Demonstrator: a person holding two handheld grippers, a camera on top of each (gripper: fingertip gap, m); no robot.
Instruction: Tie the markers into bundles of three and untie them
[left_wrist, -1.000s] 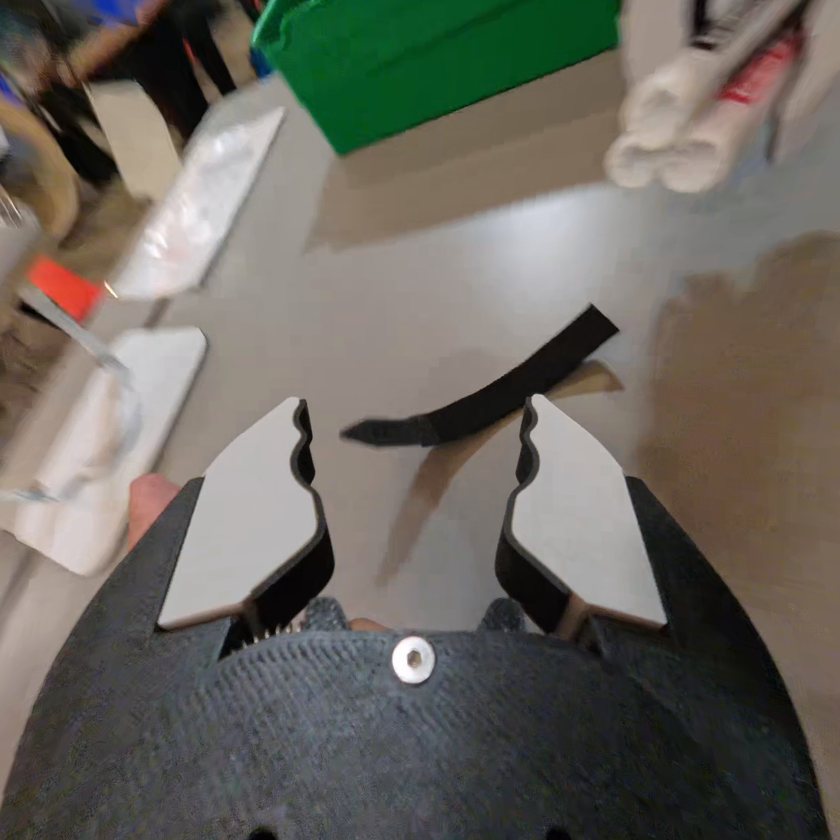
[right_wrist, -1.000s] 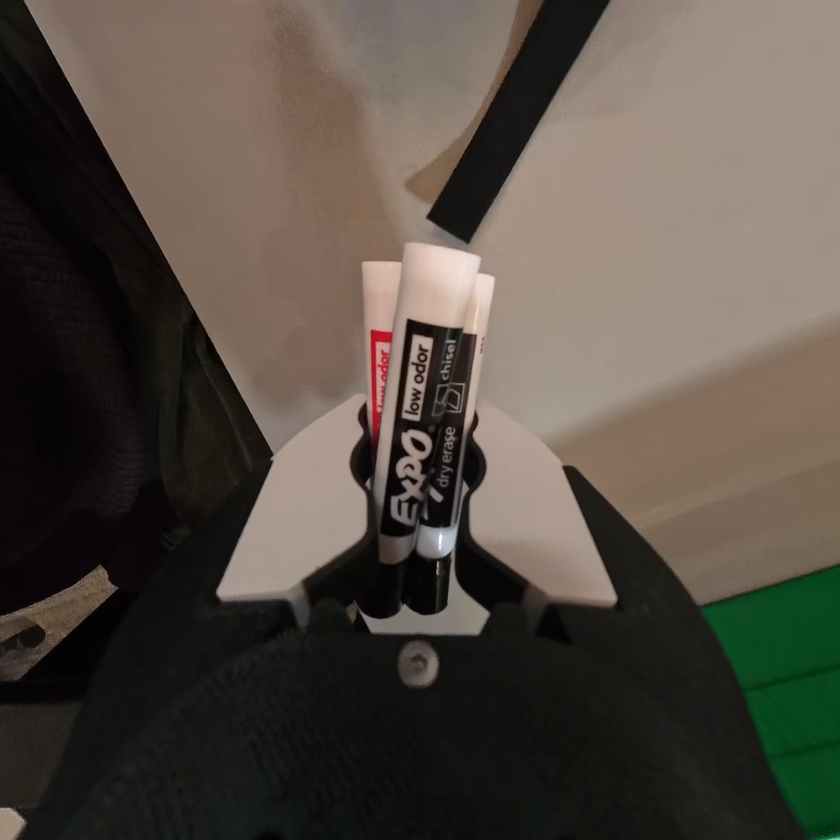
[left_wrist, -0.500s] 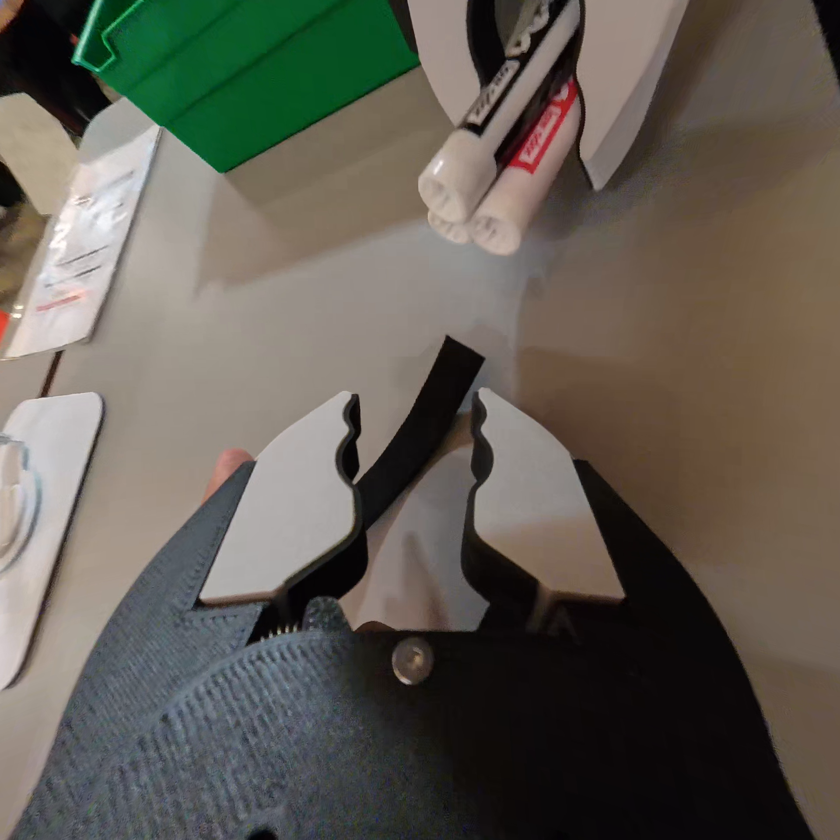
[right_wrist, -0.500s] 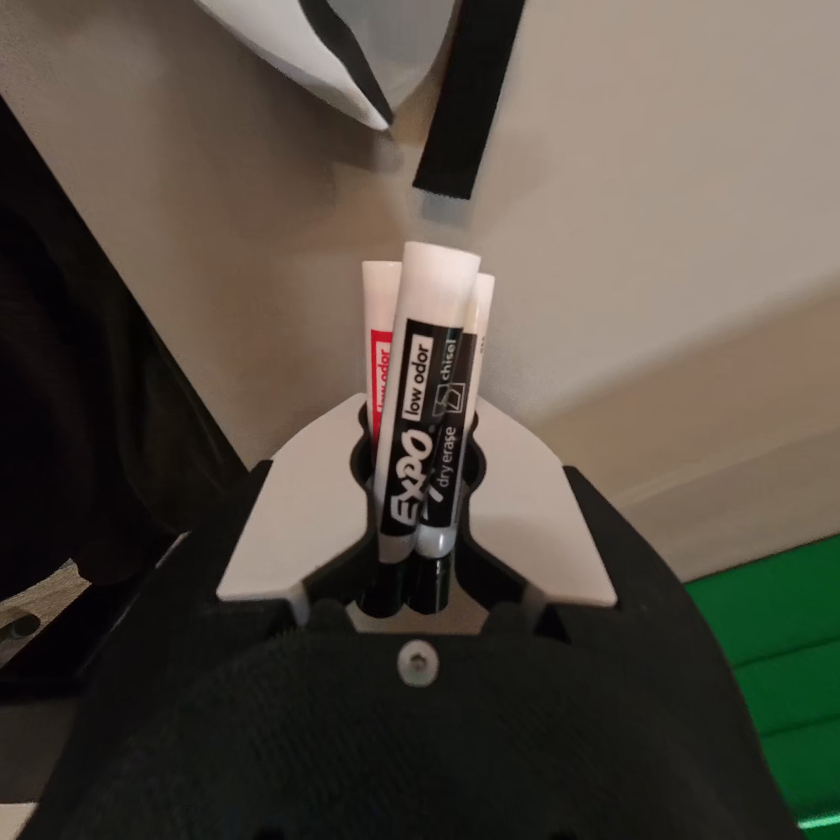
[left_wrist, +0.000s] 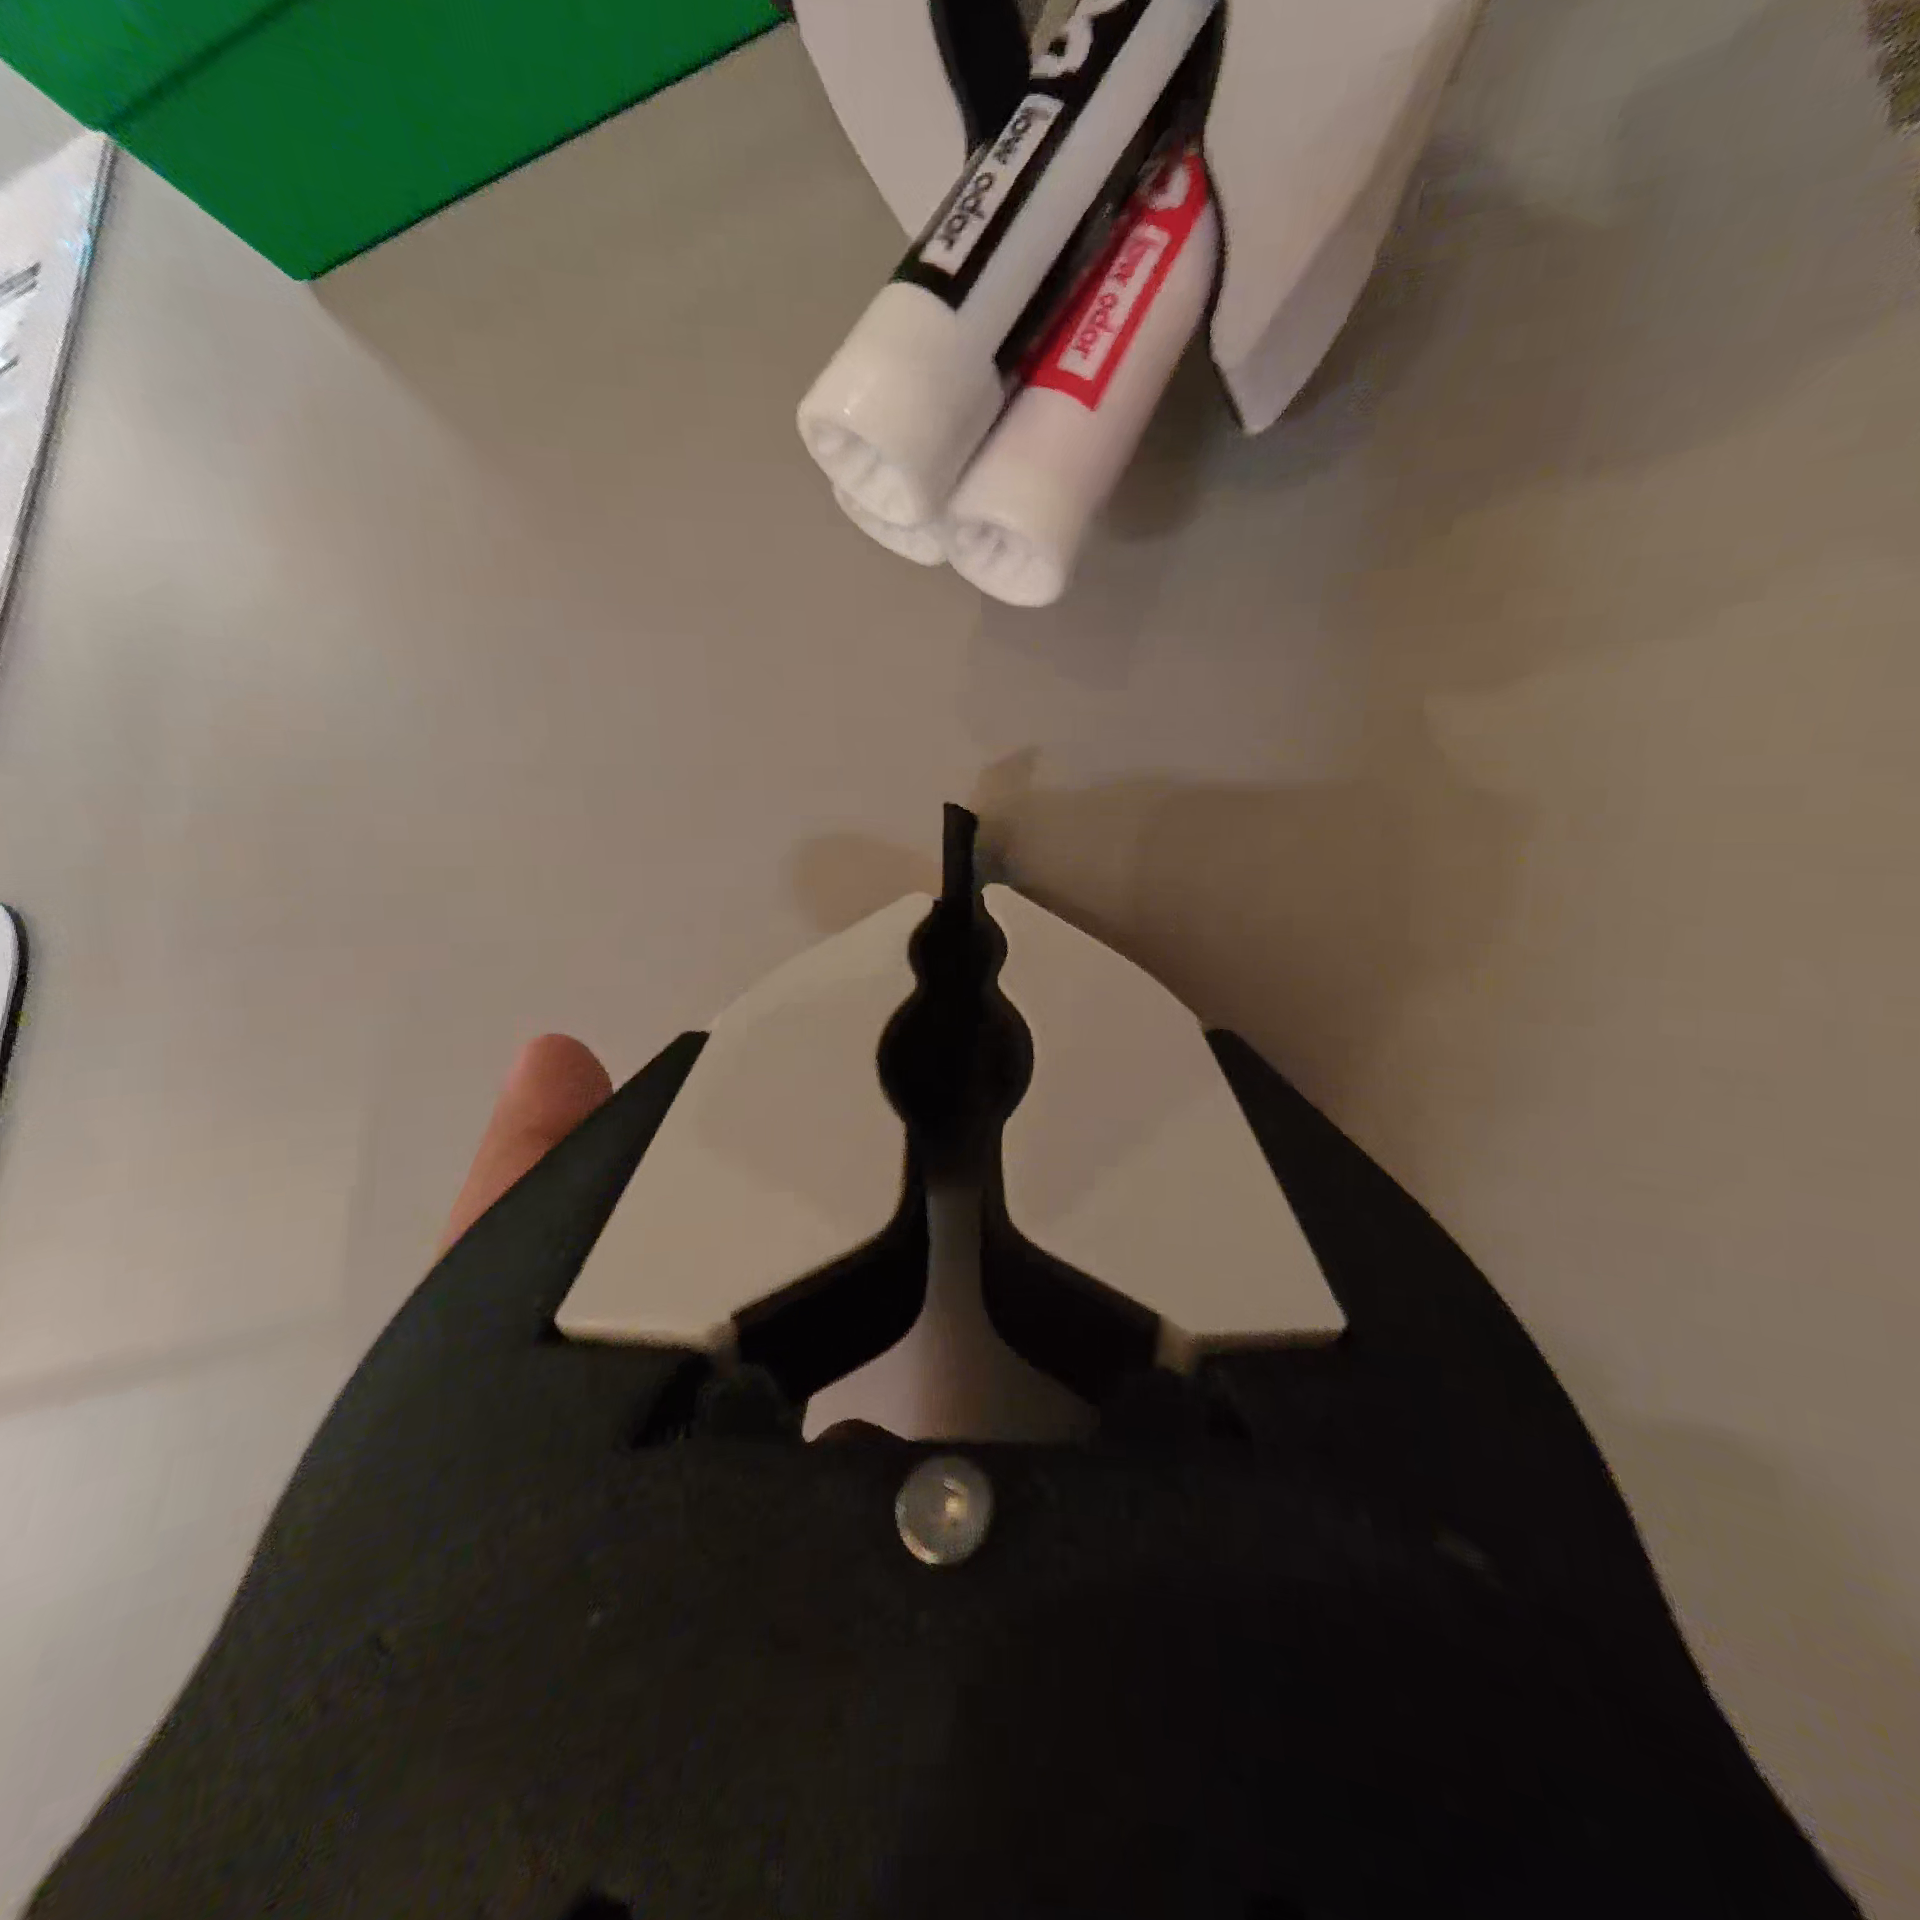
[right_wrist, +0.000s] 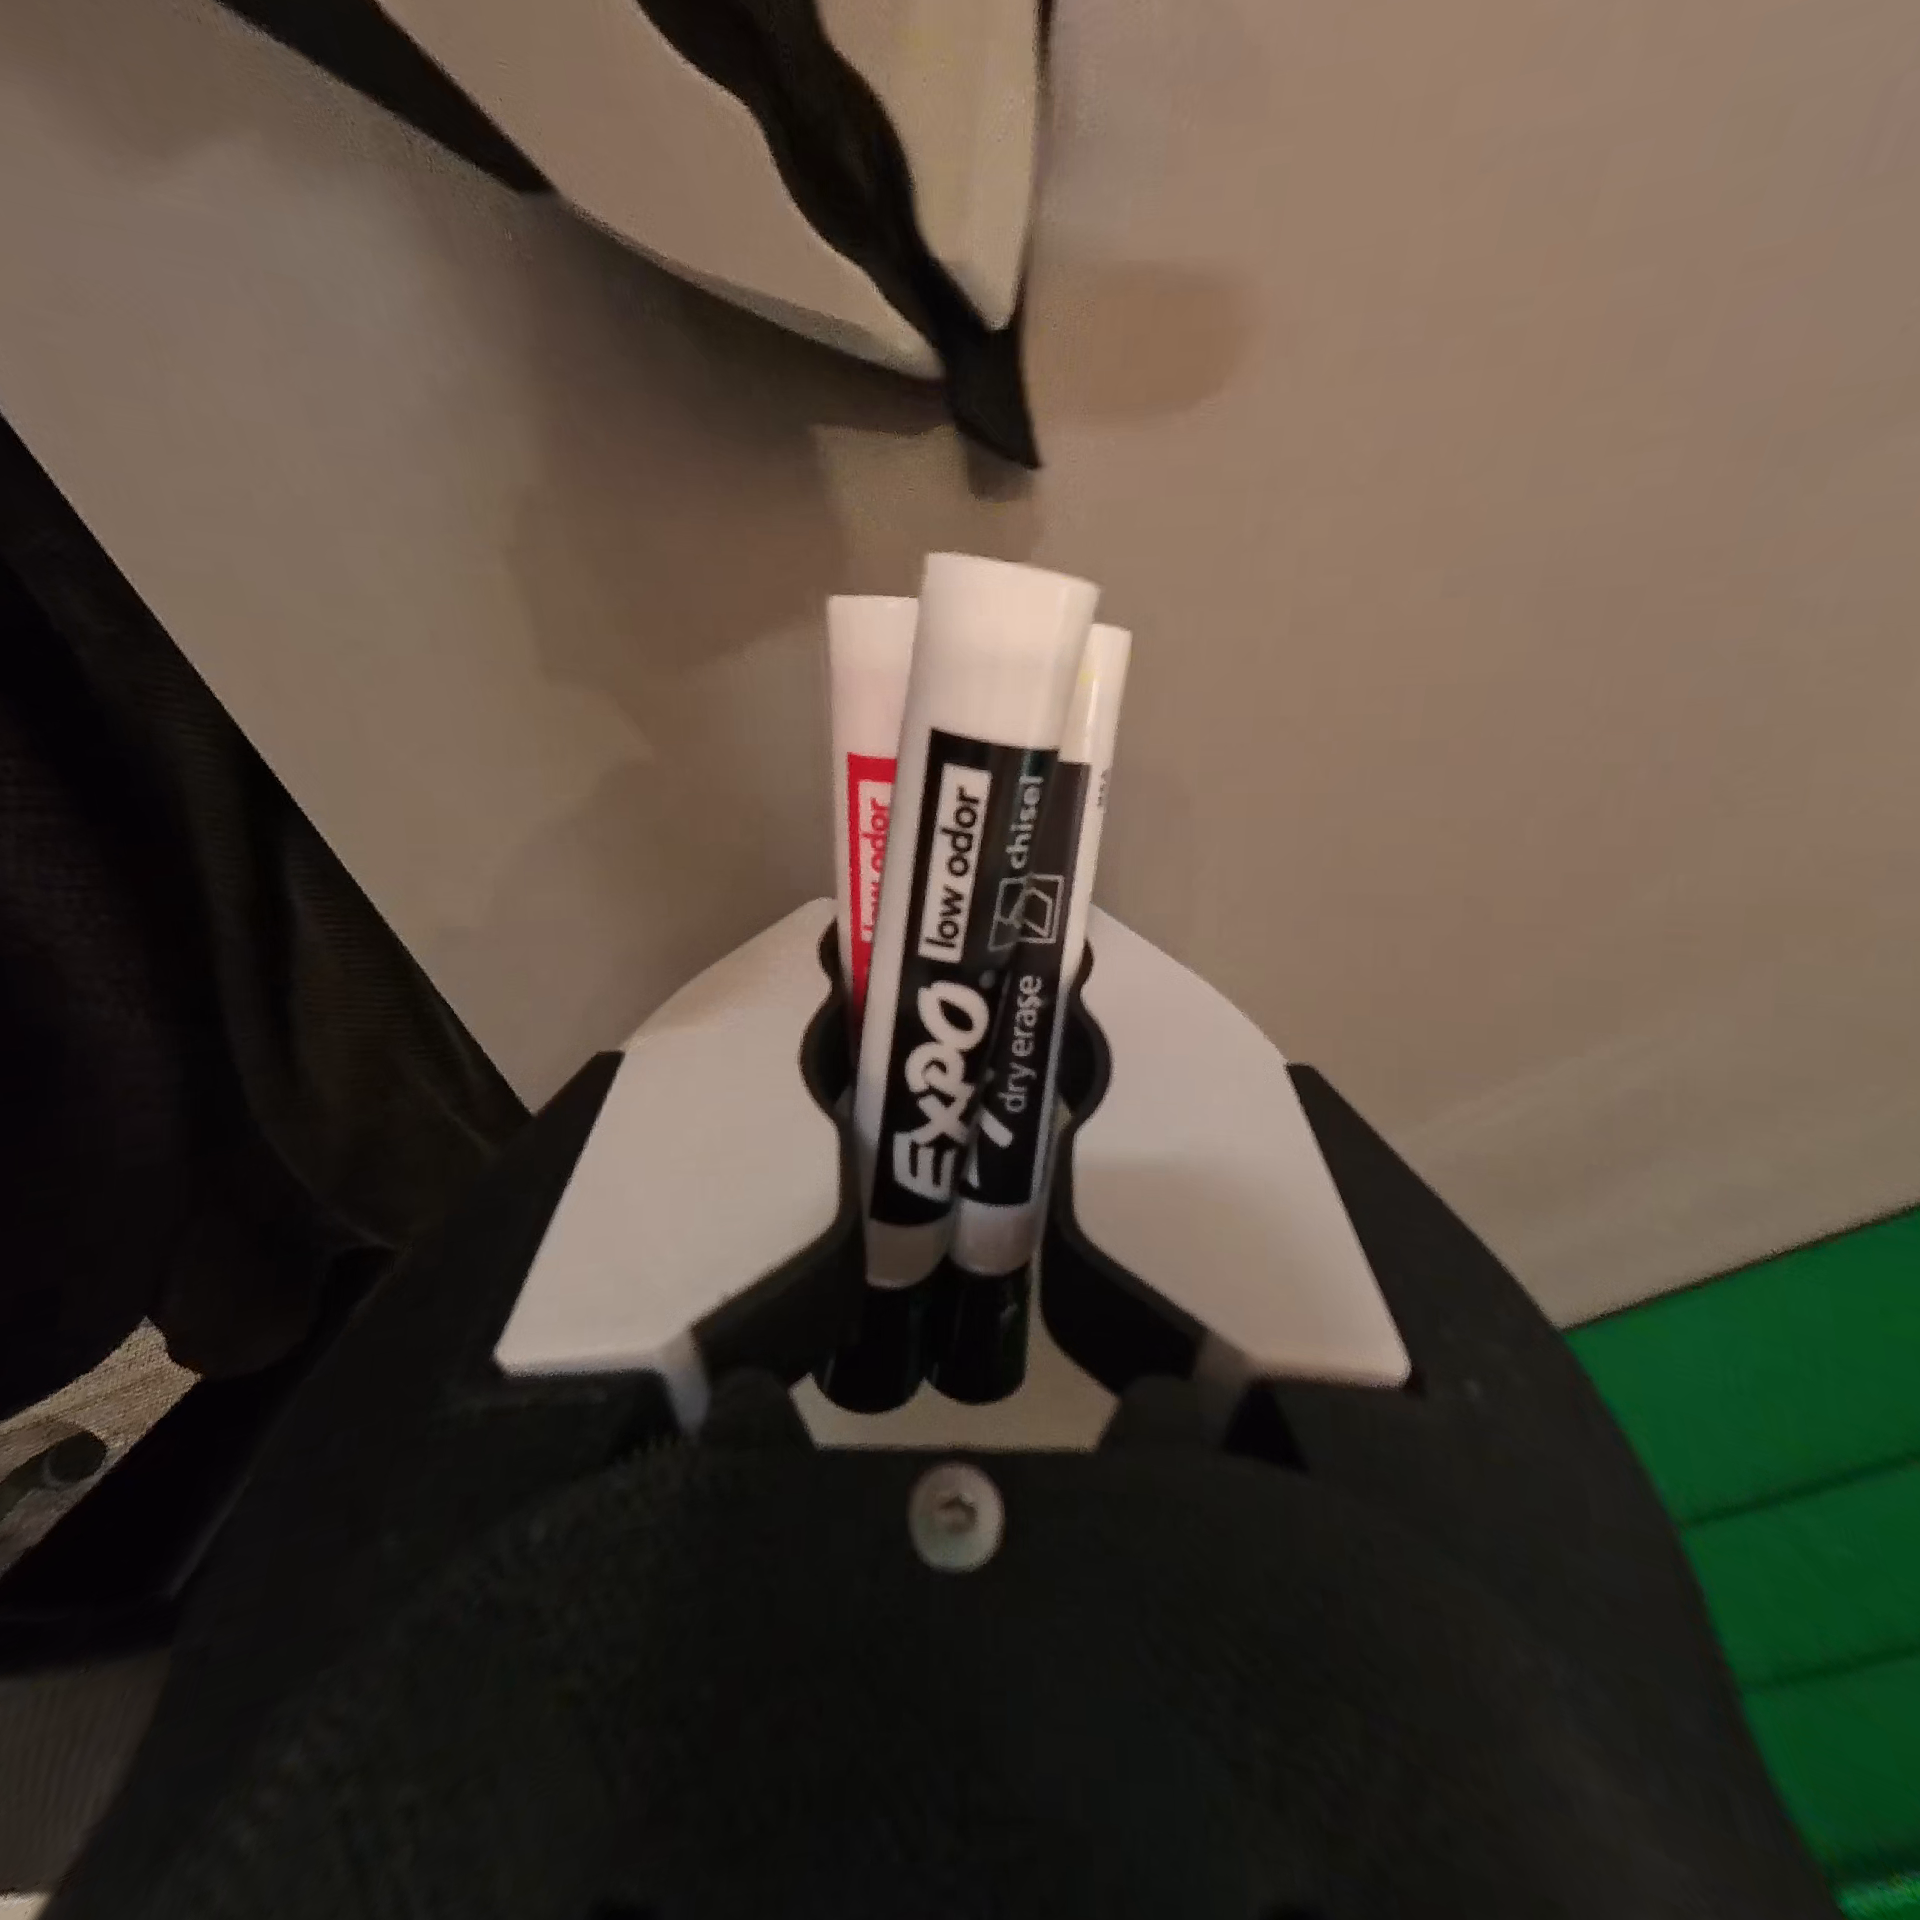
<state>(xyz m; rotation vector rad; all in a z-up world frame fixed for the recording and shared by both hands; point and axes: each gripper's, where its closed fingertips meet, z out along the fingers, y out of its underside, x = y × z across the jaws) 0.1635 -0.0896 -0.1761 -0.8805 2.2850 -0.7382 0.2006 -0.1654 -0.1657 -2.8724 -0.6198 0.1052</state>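
Since half a second ago the left gripper (left_wrist: 961, 904) has gone from open around the black strap (left_wrist: 958, 847) to clenched on it, tips pinching one end edge-on. Only a short bit of strap pokes out past the tips; the rest of it runs back between the fingers. The view has also moved closer to the markers (left_wrist: 971, 405), which fill more of the top of the picture, and the green bin (left_wrist: 343, 114) has slid up into the corner. Right gripper (right_wrist: 956, 935) unchanged: clamped on the markers, same pose.

Counts: three markers, one bundle held loose in the right gripper, no strap round them. Two carry black labels, one a red label; white barrel ends point at the left gripper, just beyond the strap tip and apart from it. One strap. One green bin, on the grey table (left_wrist: 416, 727). Two grippers. One fingertip (left_wrist: 540, 1101) of the person shows beside the left gripper body. A sheet of paper (left_wrist: 47, 312) lies at the left table edge.
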